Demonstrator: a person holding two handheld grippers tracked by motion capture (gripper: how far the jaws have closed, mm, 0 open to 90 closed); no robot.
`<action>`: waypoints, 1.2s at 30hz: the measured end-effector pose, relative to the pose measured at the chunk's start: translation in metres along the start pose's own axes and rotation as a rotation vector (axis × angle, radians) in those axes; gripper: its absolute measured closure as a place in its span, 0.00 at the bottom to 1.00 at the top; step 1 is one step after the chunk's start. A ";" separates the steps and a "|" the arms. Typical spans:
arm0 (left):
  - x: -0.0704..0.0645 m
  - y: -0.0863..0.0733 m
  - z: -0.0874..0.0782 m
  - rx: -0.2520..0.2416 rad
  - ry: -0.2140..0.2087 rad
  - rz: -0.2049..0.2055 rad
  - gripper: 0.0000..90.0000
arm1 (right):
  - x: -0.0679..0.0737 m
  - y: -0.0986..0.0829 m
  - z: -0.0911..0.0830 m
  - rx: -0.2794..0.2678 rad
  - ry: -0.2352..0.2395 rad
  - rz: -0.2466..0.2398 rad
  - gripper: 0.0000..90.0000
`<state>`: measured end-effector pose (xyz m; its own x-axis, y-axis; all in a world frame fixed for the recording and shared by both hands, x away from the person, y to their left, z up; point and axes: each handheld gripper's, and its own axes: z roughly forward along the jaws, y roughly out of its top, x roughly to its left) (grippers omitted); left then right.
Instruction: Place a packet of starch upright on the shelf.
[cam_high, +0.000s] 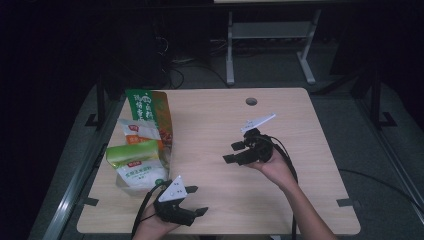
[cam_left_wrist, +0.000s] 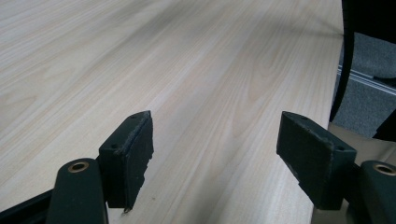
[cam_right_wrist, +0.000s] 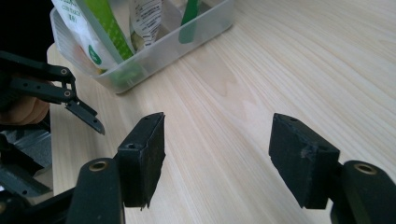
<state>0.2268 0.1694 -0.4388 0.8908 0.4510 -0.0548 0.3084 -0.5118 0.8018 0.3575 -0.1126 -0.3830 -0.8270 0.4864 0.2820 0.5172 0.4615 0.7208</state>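
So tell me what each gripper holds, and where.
Nothing. The left gripper and right gripper are both open, jaws apart over bare table.

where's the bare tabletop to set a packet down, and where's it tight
Free: the far right stretch of table from the cable hole to the right edge, and the middle between the right gripper and left gripper. Crowded: the left edge, where the clear bin holds food packets.

About three pouches (cam_high: 142, 150), one bin (cam_right_wrist: 196, 35)

Wooden table (cam_high: 280, 130) — metal frame (cam_high: 270, 35) behind
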 end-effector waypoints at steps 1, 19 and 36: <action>0.000 0.000 0.000 0.001 0.000 0.000 0.30 | -0.001 -0.002 -0.001 -0.001 -0.001 0.000 0.39; 0.002 0.001 -0.003 -0.010 0.017 -0.016 0.28 | -0.012 -0.034 -0.023 0.005 -0.044 0.052 0.36; 0.003 0.000 -0.002 -0.010 0.020 -0.017 0.27 | -0.020 -0.075 -0.045 -0.012 -0.088 0.103 0.33</action>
<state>0.2287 0.1719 -0.4375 0.8785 0.4744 -0.0565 0.3203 -0.4970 0.8065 0.3257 -0.1901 -0.4141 -0.7470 0.5942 0.2983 0.5952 0.3977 0.6983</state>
